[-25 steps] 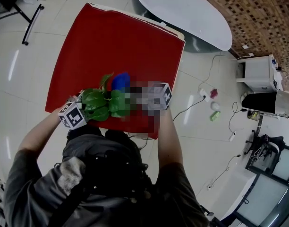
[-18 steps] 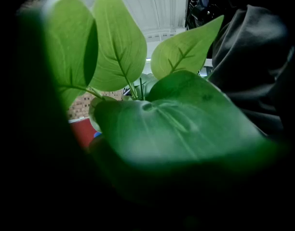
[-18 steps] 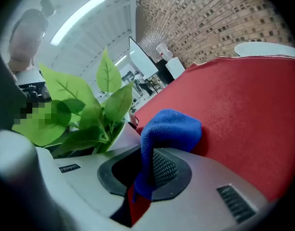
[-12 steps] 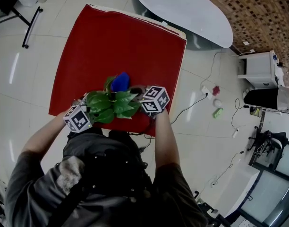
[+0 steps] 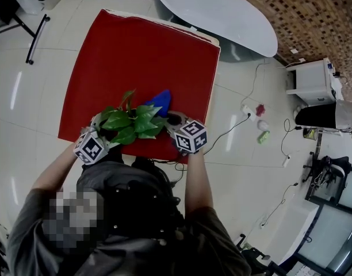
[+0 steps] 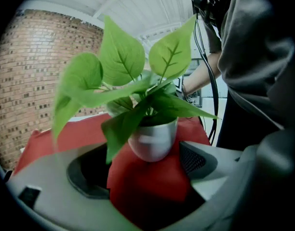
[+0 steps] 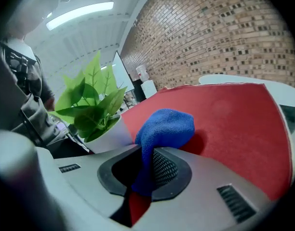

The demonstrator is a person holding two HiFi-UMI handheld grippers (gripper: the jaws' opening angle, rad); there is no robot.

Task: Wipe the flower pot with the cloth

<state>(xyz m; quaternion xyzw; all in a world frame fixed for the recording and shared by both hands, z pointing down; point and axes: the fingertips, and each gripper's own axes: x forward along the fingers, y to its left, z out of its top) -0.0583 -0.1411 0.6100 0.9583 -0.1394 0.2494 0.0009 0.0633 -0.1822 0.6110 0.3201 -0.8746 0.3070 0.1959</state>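
A white flower pot [image 6: 154,139] with a broad-leaved green plant [image 5: 130,125] stands near the front edge of the red table [image 5: 136,56]. My left gripper [image 6: 140,166] is open, one jaw on each side just short of the pot and not touching it. In the head view its marker cube [image 5: 88,148] sits left of the plant. My right gripper [image 7: 142,170] is shut on a blue cloth [image 7: 164,129], which bunches up beyond the jaws. The cloth [image 5: 160,101] hangs just right of the leaves, with the pot [image 7: 110,134] to its left.
A white oval table [image 5: 222,13] stands beyond the red one. Cables and small objects [image 5: 259,125] lie on the glossy floor to the right, by a white cabinet [image 5: 311,85]. A black stand [image 5: 35,33] is at far left. The person's body is close behind both grippers.
The right gripper has carried the blue cloth from behind the plant round to its right side. The left gripper has stayed by the pot's left side.
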